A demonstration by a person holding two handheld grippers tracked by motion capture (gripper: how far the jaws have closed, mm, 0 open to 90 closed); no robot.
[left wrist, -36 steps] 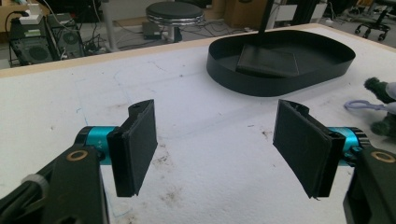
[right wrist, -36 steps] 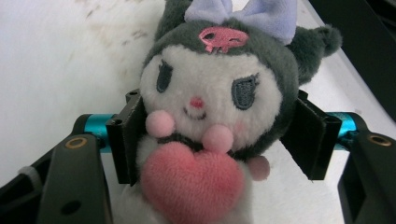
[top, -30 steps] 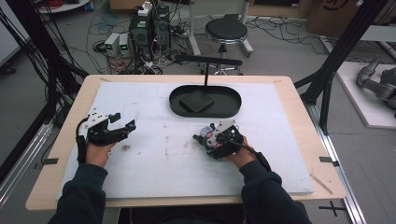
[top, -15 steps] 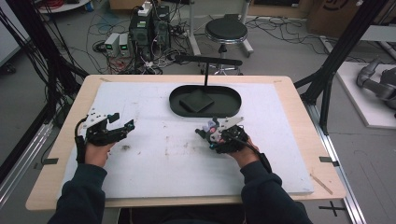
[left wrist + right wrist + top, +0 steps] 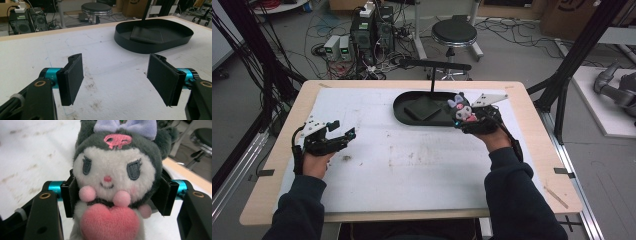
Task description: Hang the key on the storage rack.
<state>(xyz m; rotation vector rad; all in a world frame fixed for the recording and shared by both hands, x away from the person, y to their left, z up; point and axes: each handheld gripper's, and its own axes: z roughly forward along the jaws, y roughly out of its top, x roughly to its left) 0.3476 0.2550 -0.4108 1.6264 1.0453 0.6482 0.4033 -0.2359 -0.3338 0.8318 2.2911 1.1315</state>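
- The right claw (image 5: 463, 116) is clamped on a plush toy (image 5: 460, 107): in the right gripper view its two black pads press into the toy's sides at neck height, with the plush toy (image 5: 116, 182) facing the camera
- The toy is soft and furry, with a dark grey hood, white face, lilac bow, a pink skull mark on the forehead, pink pom-poms and a pink heart at the chest
- In the high view the toy is held just above the right end of a black oval tray (image 5: 404, 116), near the desk's far edge and right of its middle
- The tray (image 5: 125, 40) is smooth, with a low upright wall; a flat dark square plate (image 5: 147, 35) lies tilted inside it, and a thin black post (image 5: 432, 80) rises from its far side to a horizontal bar
- The left claw (image 5: 343, 131) hovers near the desk's left edge, its jaws wide apart with nothing between; the left gripper view shows the flat textured black pads (image 5: 72, 77) on teal-blue mounts
- The desk (image 5: 532, 150) has a pale wooden rim under a white sheet, scuffed and stained with dark smudges toward the middle
- Beyond the far edge stand a round black stool (image 5: 454, 34), computer boxes (image 5: 372, 30) and tangled cables on the floor
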